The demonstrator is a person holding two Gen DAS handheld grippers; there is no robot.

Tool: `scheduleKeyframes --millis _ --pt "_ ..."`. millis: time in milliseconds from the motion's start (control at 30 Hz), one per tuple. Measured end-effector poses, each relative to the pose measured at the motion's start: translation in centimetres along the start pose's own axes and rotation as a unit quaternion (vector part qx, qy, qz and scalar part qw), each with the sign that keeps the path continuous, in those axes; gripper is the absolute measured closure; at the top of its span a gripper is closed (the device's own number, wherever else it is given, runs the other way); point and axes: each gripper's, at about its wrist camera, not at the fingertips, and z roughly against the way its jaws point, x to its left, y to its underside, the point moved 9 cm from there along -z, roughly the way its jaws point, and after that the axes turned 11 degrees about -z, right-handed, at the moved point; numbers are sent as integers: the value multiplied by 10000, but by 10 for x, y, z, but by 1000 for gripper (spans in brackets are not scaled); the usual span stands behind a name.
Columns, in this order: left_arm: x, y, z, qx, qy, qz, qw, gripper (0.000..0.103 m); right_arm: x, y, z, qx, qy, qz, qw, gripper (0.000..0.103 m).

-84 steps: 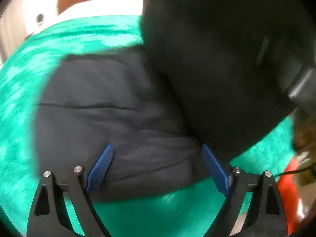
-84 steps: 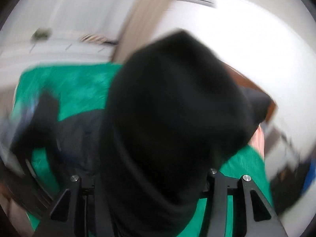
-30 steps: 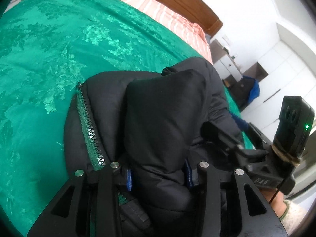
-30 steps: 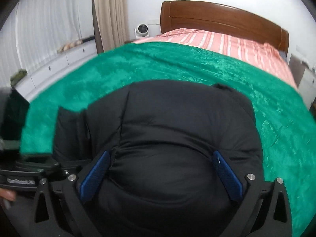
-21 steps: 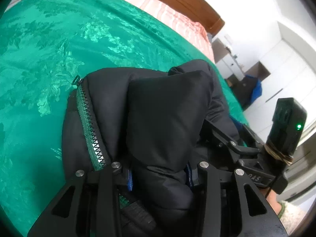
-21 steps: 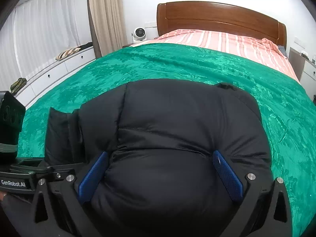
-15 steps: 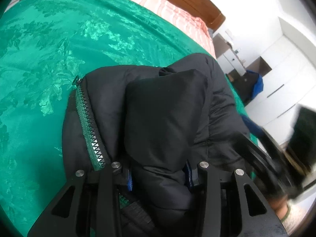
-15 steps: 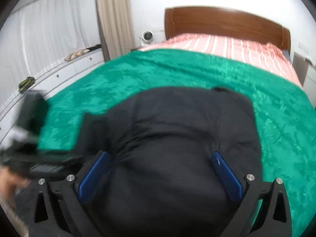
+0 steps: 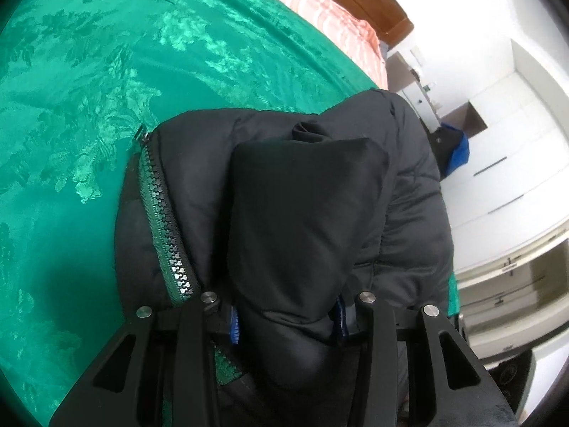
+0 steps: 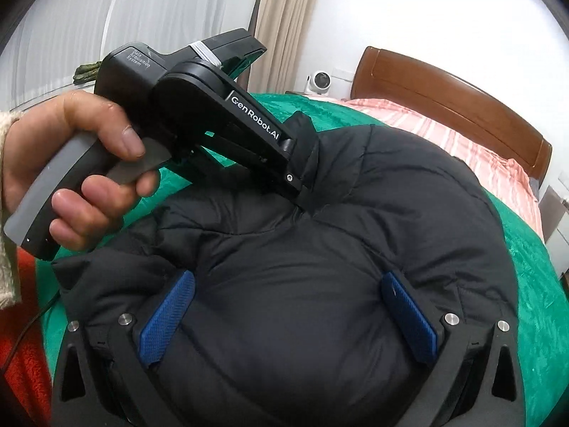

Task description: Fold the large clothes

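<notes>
While the black puffer jacket (image 10: 320, 249) is lying bunched on the green bedspread (image 9: 89, 106), the only legible writing is showing in the right wrist view: white letters reading "GenRobot.AI" along the arm of the left gripper (image 10: 302, 185), and small pale text on its housing that seems to read "Data Acquisition System". A hand (image 10: 71, 163) is wrapping around that gripper's grey handle. The gripper's tip is sinking into a fold of the jacket near its raised edge, and the fabric is puckering around it.

The left wrist view is showing what the other cannot: the left gripper (image 9: 288, 316) is standing partly closed, its blue pads pressing a thick black fold of the jacket from both sides. That view is also revealing the jacket's green zipper (image 9: 167, 235) running along the left edge, and white cupboards (image 9: 505, 185) at the right.

The right gripper (image 10: 288, 316) is standing wide apart over the jacket's padded bulk, with its blue pads (image 10: 167, 320) flanking the swell of fabric; whether they are actually pressing it cannot be told. Only this view is taking in the wooden headboard (image 10: 444, 96), the striped pink sheet (image 10: 462, 142), a beige curtain (image 10: 284, 17) and a small white fan (image 10: 320, 82).
</notes>
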Motion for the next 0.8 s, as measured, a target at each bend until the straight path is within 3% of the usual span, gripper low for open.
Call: scheduleKeyframes --millis 333,467,533,600,633,700,800 --pt "1 4 -2 -189 -217 13 9996 62 -5 2 -10 -107 -73 -42 9999 0" --pt "-10 10 14 -539 -440 -218 9973 58 1 3 -7 -43 -23 141 9999 0" --pt "-20 14 30 -581 -910 -385 9934 41 2 1 -3 22 22 203 9998 0" --pt "-36 16 52 -733 -1464 -694 9841 8 0 -4 4 100 51 186 9998 0" --pt "-45 17 66 -898 -1778 -887 9760 6 -1 -7 8 130 54 148 9998 0" --pt "-58 19 83 -1024 -2072 -1147 9661 6 -3 -15 23 84 13 -5 10000 0" --pt "-66 23 99 -1033 -2358 -1222 9585 6 -4 -25 53 -204 -83 -62 9997 0"
